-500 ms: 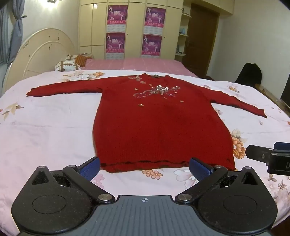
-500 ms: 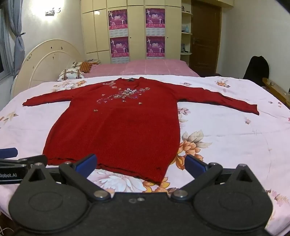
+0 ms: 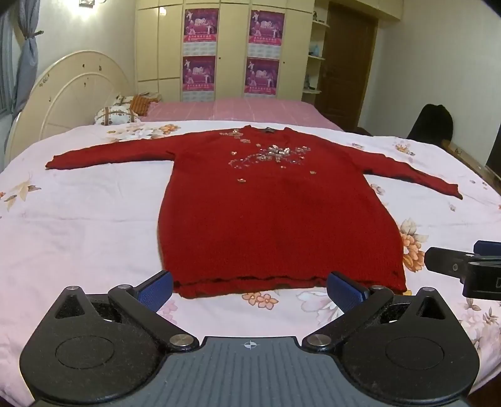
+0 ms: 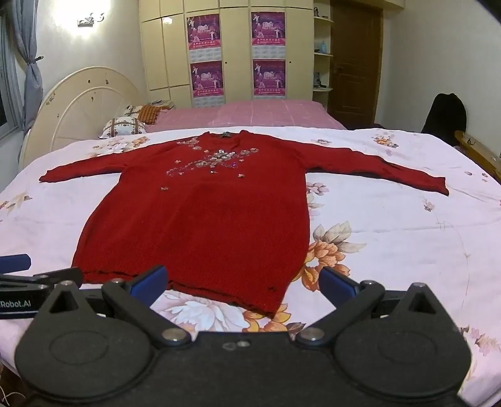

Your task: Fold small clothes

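A red knitted sweater (image 3: 278, 216) lies flat and face up on a bed (image 3: 78, 225) covered with a pale floral sheet, both sleeves spread out sideways, the hem toward the cameras and the neckline toward the far wardrobe (image 3: 231, 47). Silver sequins (image 3: 272, 155) spread across its chest. In the left wrist view the left gripper (image 3: 250, 283) is released, its blue-padded fingers (image 3: 155, 286) spread wide just short of the hem, bracketing most of the hem's width without touching the cloth. This view also catches a black part of the right gripper (image 3: 463, 266) at the right edge, beside the sweater's lower right corner. The right wrist view sits further right: here the right gripper (image 4: 244, 281) is likewise released, empty, its fingers (image 4: 148, 281) straddling the sweater's lower right corner, and the hem runs slanted. Only this view shows the left gripper (image 4: 37, 278) from the side, low at the left edge near the hem's left corner, with lettering on its body. It also shows more bare sheet to the right, with a large orange flower print (image 4: 332, 250) beside the sweater. Both views show a second bed with a pink cover (image 3: 238, 109), patterned pillows (image 3: 117, 114), a cream headboard (image 3: 72, 100), four purple posters (image 3: 200, 25) on the wardrobe and a brown door (image 3: 344, 72).
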Available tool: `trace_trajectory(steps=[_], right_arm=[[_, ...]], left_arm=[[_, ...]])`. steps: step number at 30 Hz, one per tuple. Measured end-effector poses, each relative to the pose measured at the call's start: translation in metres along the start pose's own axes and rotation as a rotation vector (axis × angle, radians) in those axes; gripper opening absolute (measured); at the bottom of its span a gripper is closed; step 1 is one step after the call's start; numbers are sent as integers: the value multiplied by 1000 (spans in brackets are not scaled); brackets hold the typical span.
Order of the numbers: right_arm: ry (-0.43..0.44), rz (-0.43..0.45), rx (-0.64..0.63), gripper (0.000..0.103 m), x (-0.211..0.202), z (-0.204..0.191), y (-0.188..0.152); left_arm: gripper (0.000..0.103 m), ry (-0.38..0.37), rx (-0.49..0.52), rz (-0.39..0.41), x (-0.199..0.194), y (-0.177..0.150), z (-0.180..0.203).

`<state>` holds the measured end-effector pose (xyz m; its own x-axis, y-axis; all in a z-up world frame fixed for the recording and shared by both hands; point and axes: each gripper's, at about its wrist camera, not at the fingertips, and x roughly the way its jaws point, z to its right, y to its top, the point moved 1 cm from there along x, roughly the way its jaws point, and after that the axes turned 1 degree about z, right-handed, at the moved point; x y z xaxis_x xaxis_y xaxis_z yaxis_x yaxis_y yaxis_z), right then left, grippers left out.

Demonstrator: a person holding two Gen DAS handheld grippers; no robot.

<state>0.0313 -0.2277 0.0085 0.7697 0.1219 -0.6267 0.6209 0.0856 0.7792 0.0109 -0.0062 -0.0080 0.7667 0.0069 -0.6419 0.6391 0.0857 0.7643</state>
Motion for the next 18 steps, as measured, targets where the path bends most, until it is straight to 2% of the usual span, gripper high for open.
trace_trajectory(steps=[18], right_arm=[[11,2,1,102,-8,8,3]], left_arm=[[103,3,-1,9,0,6,4]])
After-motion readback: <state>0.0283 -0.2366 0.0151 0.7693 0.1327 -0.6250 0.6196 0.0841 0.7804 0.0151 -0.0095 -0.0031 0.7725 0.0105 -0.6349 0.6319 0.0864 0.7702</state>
